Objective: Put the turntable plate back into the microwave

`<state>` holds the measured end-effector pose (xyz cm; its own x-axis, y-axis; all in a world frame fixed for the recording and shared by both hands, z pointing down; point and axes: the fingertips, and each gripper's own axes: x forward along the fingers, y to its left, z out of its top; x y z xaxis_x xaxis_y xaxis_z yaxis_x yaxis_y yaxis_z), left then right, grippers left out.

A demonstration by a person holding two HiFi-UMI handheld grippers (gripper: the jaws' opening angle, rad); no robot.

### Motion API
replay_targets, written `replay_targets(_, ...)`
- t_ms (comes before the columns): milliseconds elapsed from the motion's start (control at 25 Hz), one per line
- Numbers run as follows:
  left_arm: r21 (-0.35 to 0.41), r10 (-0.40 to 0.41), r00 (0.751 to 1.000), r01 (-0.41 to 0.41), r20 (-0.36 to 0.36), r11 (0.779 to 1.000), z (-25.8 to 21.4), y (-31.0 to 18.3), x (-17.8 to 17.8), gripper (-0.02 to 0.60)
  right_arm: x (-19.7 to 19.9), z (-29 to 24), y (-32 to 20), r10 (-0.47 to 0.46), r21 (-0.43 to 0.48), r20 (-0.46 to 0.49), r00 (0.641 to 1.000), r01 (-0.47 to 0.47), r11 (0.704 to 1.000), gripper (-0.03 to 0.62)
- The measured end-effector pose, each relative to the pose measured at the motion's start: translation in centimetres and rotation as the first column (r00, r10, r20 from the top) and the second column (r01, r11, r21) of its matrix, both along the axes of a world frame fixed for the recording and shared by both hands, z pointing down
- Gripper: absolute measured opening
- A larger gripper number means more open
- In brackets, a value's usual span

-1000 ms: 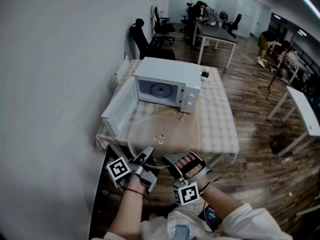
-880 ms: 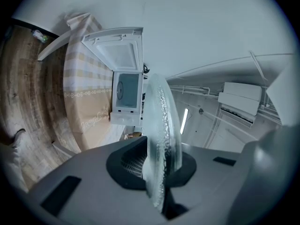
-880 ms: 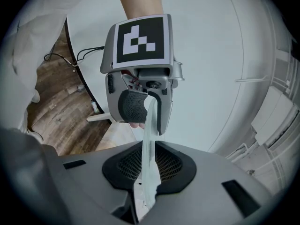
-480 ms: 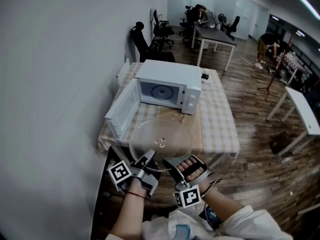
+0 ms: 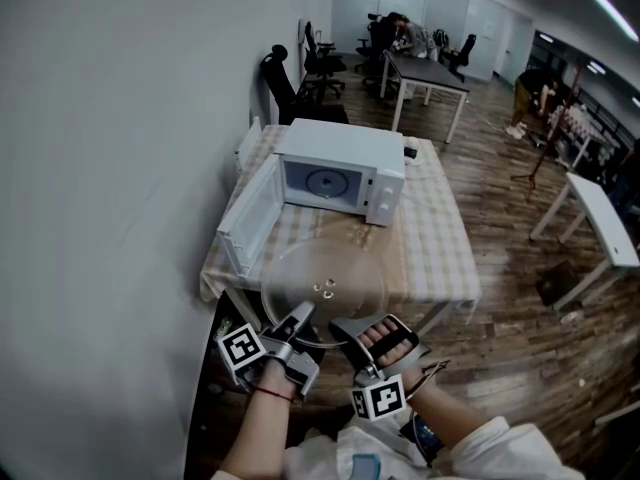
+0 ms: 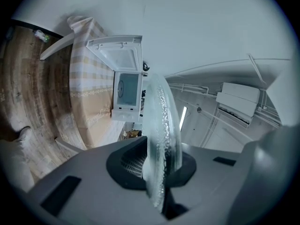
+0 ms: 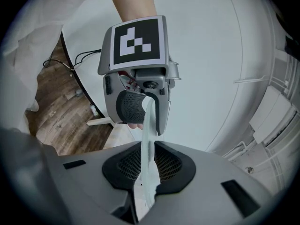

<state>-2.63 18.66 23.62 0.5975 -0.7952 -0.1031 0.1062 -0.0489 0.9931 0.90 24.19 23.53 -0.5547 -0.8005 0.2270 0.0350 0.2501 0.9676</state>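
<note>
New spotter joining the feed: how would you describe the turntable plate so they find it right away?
Find the white microwave, door open, on the checked table. In front of it, over the table's near end, is the plate, its near rim pinched by the left gripper and right gripper. It is the only clear glass disc there.

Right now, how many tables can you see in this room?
3: the cloth-covered table under the microwave, a dark table at the back, and a white table at the right. Others may be hidden out of view.
</note>
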Motion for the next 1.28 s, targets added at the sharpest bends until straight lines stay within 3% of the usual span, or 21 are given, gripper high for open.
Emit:
replay_targets(320,-0.004,-0.008,1.0,0.008,0.008,1.0,1.4,-3.8,0.1,0.018,0.1,1.5,-3.9,-0.019,-0.033,-0.01,1.0,0.019,0.999,0.06)
replay_targets(880,-0.034,-0.021,1.0,0.021,-0.016,0.999,6.1,-16.1,2.0,0.018,1.9,5.9,-16.1,-0.056,-0.018,-0.05,0.997,0.055,0.998,0.058)
replay_targets(1280,-0.008,-0.011,1.0,0.011,-0.014,1.0,9.5,-23.4,1.5,0.017,1.4,9.5,-23.4,-0.055,-0.024,-0.053,0.997,0.054,0.998,0.06)
